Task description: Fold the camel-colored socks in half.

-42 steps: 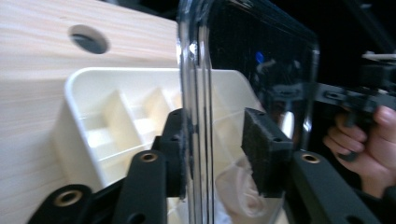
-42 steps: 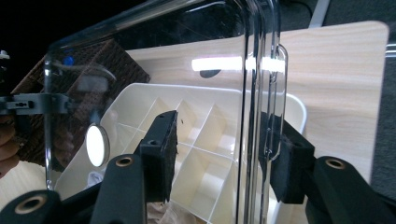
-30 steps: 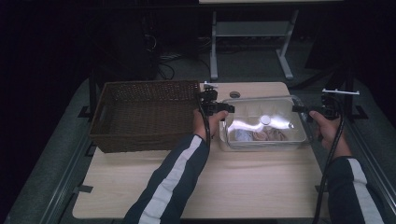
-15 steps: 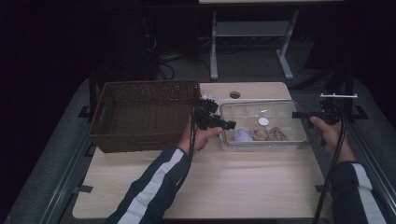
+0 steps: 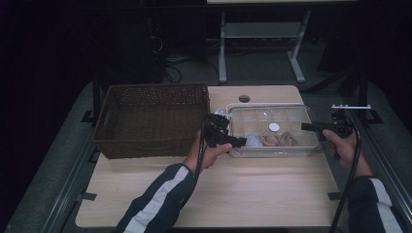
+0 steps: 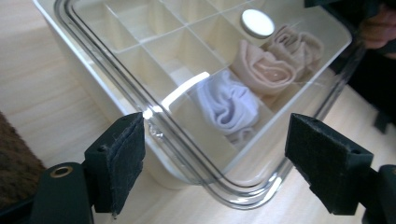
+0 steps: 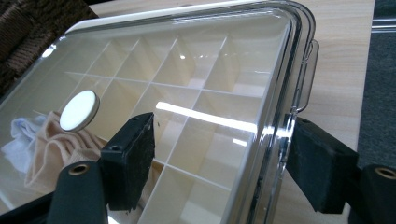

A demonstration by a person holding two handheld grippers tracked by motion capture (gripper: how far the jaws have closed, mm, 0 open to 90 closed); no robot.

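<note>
Both sets of jaws have just been opening, and I read that as letting go of the clear lid [image 5: 272, 115], which now sits flat on the divided storage box [image 5: 274, 151]. A second ago my left gripper [image 5: 239, 141] was pressed at the box's left end; it has since slid back toward me and now hovers off the near-left corner, released. In the left gripper view that corner lies between the fingers [image 6: 116, 161] without touching either pad. My right gripper [image 5: 307, 127] is released too, with the lid's right rim and its small latch tab [image 7: 309, 74] between the pads, apart from both.

Judging by this, the lid is placed and closing may be finished, unless the latches need pressing. Inside, beyond my left fingers, are a white rolled sock [image 6: 228, 105] and beige rolled socks [image 6: 266, 67], under the lid's round white knob [image 6: 257, 23]. The wicker basket [image 5: 151, 119] stands just beside my left hand, limiting any leftward swing.
</note>
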